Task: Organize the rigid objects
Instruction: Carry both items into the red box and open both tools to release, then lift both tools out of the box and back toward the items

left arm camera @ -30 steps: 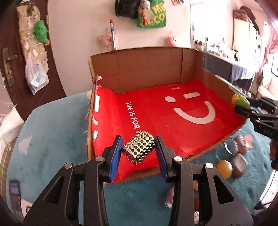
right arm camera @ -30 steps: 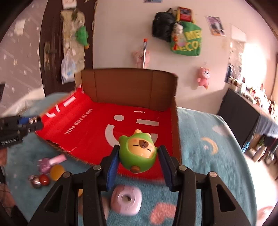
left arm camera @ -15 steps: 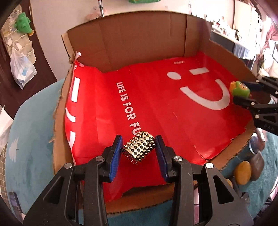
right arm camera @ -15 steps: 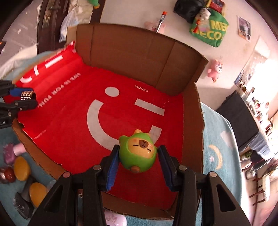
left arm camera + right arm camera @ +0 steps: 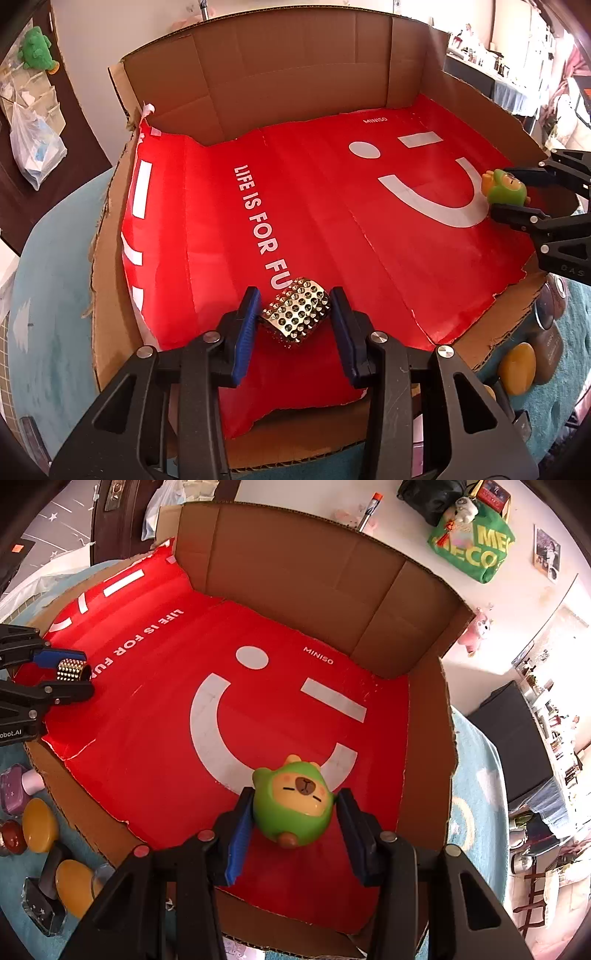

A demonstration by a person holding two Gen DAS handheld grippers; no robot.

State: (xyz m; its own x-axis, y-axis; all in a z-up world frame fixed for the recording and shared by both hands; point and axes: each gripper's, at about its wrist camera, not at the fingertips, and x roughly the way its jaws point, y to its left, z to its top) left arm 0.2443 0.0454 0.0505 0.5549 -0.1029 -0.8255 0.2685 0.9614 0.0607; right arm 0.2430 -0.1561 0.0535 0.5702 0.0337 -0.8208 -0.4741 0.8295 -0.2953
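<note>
- The left gripper (image 5: 295, 320) is angled steeply down over the near edge of the cardboard box (image 5: 295, 66). Its black fingers carry blue ribbed pads (image 5: 245, 334).
- The left jaws stand narrow and clamp the studded cuff (image 5: 296, 317), one pad on each side.
- The studded cuff is a short curved band of gold metal covered with rows of small pointed studs. It is tilted and sits at 6 o'clock in the left wrist view, over the red liner (image 5: 314, 206); whether it touches the liner cannot be told.
- The right gripper (image 5: 293, 821) is likewise angled steeply down, over the box's right side. It appears at 3 o'clock in the left wrist view.
- The right jaws stand narrow and press on the green toy (image 5: 295, 805) from both flanks.
- The green toy is a smooth, glossy, egg-shaped plastic figure with a yellow animal face, brown nose and small ears. It sits at 6 o'clock in the right wrist view, over the lower end of the white smile print.
- The box is brown corrugated board with torn low edges and upright back walls. The liner is shiny red, creased, printed in white.
- Smooth rounded stones (image 5: 40, 825), amber and dark red, lie on the teal carpet (image 5: 476, 812) at 8 o'clock outside the box.
</note>
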